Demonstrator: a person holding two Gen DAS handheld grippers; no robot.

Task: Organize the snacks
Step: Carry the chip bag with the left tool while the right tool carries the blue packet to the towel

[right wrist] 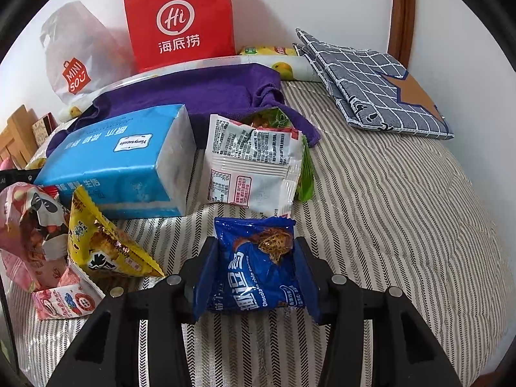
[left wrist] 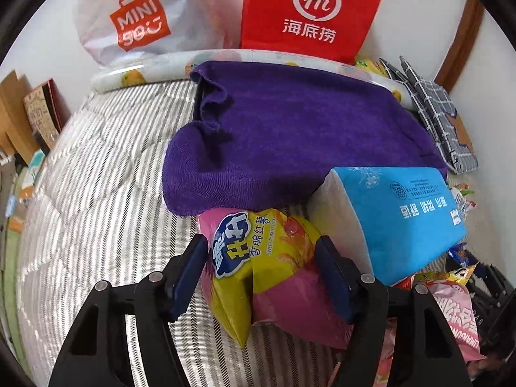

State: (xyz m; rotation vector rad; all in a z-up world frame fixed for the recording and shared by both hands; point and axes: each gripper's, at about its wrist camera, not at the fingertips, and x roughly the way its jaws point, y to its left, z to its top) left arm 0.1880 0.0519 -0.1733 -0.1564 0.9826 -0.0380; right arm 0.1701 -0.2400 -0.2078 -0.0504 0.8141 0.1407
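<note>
While both tools work over a bed (right wrist: 403,213) covered in a quilted, grey-and-white striped fabric, each has a snack packet between its fingers. The left gripper (left wrist: 262,274) straddles a puffed pink-and-yellow foil bag (left wrist: 264,271) printed "SWEET POTATO"; the dark blue pads lie against its sides, so it appears held. The right gripper (right wrist: 254,271) clamps a glossy blue cookie packet (right wrist: 254,267), crinkled, showing a cookie picture and the words "Chocolate chip".

Just beyond the cookie packet lies a white sachet (right wrist: 254,167) with dense printed text, back side up. A soft blue tissue pack (right wrist: 119,167), rectangular with white ends, rests beside it. Behind it is a purple terry towel (left wrist: 306,129), bunched at one corner. To the left in the right wrist view sit a yellow triangular packet (right wrist: 103,248) and pink wrappers (right wrist: 29,235).

A red paper bag (left wrist: 309,9) marked "Hi" and a white "MINISO" bag (left wrist: 138,22) stand against the wall. A folded grey checked cloth (right wrist: 371,80) lies apart.
</note>
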